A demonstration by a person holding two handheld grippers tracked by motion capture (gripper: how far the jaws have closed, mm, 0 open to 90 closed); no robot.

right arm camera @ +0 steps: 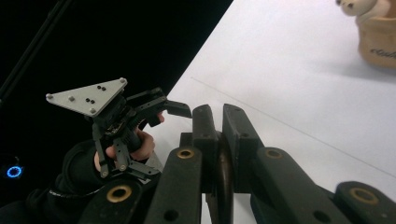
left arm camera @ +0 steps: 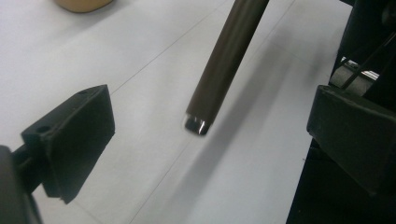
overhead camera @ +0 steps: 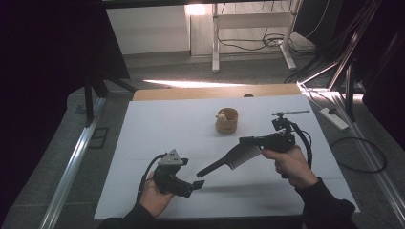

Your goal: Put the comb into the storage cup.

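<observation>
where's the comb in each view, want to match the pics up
High view: the comb lies slantwise at centre, its toothed end in the right gripper.
Left gripper view: only its handle, coming down from the top edge, tip above the table.
Right gripper view: a thin dark edge clamped between the jaws.
Shared landmark: the tan cup.

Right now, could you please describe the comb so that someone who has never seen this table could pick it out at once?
Start at the white table and find the right hand-held gripper near its right side. The comb is clamped in it by its toothed end and slants down-left above the table, its handle tip close to the open left hand-held gripper. It is long, dark and toothed, unlike the small tan cup beyond.
</observation>
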